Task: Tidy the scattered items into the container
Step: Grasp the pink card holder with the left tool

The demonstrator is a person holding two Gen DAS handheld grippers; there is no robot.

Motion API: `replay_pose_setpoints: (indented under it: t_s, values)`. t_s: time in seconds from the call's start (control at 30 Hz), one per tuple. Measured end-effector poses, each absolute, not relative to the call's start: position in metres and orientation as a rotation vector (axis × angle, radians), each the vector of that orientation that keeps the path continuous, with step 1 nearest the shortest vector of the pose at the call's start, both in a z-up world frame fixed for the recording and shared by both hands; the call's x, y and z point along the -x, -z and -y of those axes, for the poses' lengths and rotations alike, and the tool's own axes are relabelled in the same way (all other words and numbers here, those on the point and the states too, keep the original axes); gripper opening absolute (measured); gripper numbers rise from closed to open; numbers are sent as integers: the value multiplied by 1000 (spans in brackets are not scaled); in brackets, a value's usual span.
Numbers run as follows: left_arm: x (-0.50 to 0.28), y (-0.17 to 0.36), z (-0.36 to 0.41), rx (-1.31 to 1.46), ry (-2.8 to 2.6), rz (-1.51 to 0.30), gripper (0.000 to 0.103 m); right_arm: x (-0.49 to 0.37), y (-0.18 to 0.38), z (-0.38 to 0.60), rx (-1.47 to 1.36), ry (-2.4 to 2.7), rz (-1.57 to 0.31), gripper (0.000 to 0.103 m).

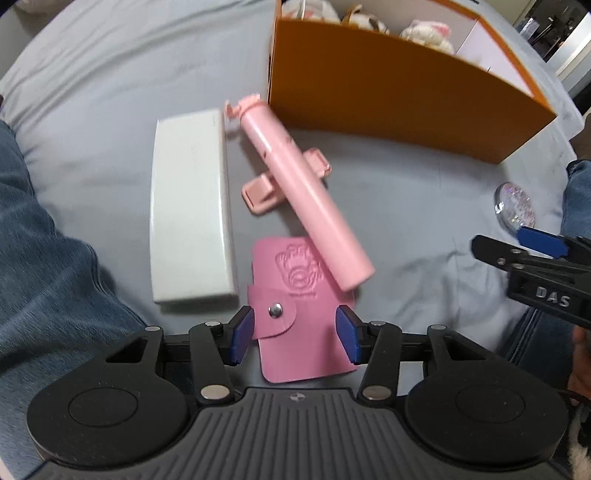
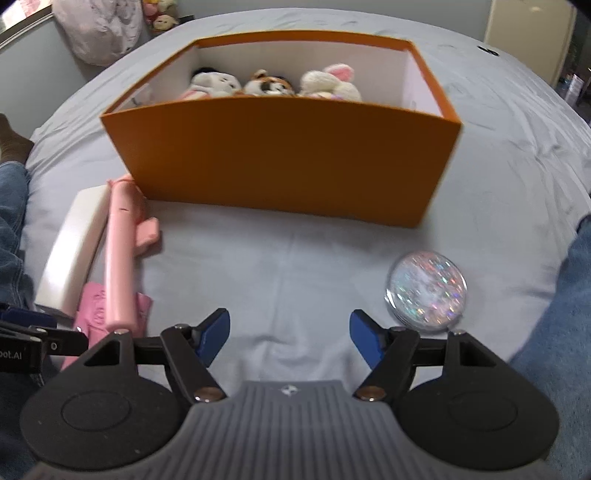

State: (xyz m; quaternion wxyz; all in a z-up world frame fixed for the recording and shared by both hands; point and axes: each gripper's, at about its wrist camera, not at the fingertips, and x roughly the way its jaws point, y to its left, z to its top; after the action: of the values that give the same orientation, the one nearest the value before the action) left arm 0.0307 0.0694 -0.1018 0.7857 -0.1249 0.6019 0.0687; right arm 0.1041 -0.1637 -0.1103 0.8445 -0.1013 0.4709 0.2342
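A pink snap wallet [image 1: 295,280] lies on the grey sheet, and my left gripper [image 1: 295,334] stands open just above it, a blue pad at each long side. A pink selfie stick [image 1: 295,192] rests across the wallet's far corner, beside a long white case [image 1: 190,206]. In the right wrist view my right gripper [image 2: 290,338] is open over bare sheet. A round glittery disc [image 2: 426,293] lies just beyond its right finger. The orange box [image 2: 280,162] stands behind, with three plush toys [image 2: 266,85] inside.
A person's jeans-clad legs flank the working area at the left [image 1: 44,258] and the right [image 2: 554,332]. The grey sheet [image 2: 295,266] between the box and the grippers is bare. A pale cushion [image 2: 99,29] lies far back left.
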Motion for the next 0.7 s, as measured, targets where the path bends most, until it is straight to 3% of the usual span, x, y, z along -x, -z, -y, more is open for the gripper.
replay_pose_setpoints:
  t_s: [0.23, 0.47, 0.63, 0.7]
  values:
    - [-33, 123, -72, 298, -175, -1343, 64, -102, 119, 180, 199, -482, -1020, 74]
    - [-35, 139, -79, 373, -129, -1345, 87, -100, 121, 173, 222, -509, -1025, 74]
    - [-34, 138, -75, 359, -123, -1329, 84, -100, 123, 173, 222, -509, -1036, 74]
    - [-29, 131, -77, 380, -106, -1289, 63, -101, 123, 174, 215, -504, -1041, 74]
